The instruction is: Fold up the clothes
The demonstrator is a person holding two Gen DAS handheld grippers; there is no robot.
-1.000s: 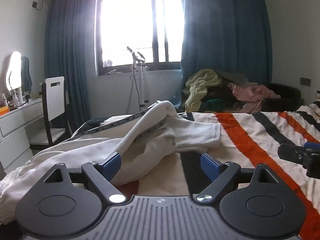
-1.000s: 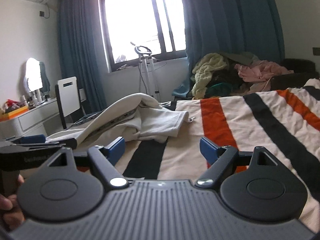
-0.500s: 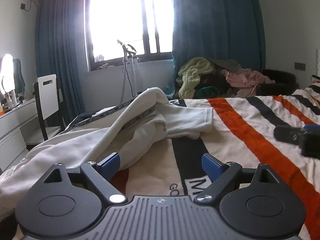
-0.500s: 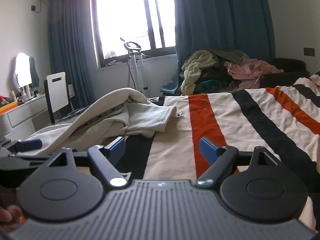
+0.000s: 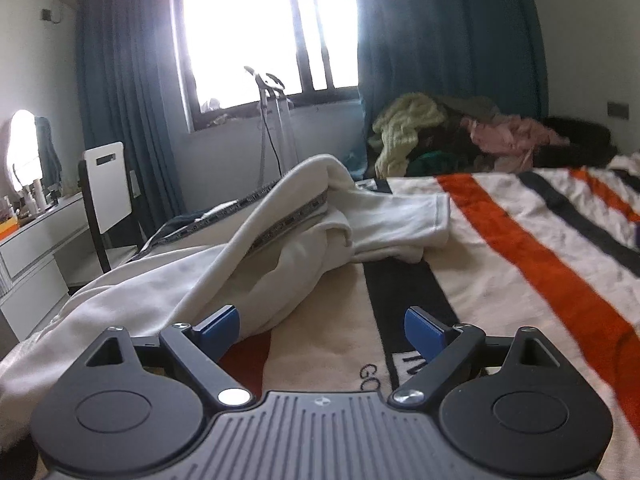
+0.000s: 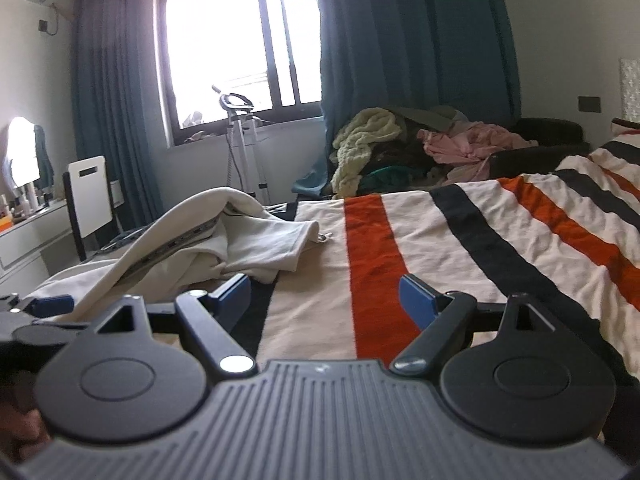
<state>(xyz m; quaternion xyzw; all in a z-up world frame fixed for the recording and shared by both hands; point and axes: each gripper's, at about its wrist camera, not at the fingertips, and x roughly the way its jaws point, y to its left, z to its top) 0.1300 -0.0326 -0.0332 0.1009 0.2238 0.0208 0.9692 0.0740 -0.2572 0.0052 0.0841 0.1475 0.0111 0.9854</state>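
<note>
A cream-white garment [image 5: 280, 240] is seen lying crumpled on the left part of a striped blanket [image 5: 520, 248], with a grey printed band running along one raised fold and a flat sleeve or leg end stretched toward the orange stripe. The left gripper [image 5: 322, 330] is held low over the blanket with its blue-tipped fingers [image 5: 220, 326] spread wide; nothing is gripped between them, though the left fingertip is placed just beside the near edge of the garment. Whether that tip touches the cloth cannot be told. The right gripper [image 6: 326, 296] is likewise held wide open and empty above the blanket, with the garment's edge near its left fingertip. In the right wrist view the left gripper is partly seen at the far left edge, beside the white cloth. A heap of mixed clothes [image 6: 420, 148] is piled beyond the bed under the blue curtains [image 6: 400, 40], and a white chair [image 5: 106, 186] is set by a desk at the left.
</note>
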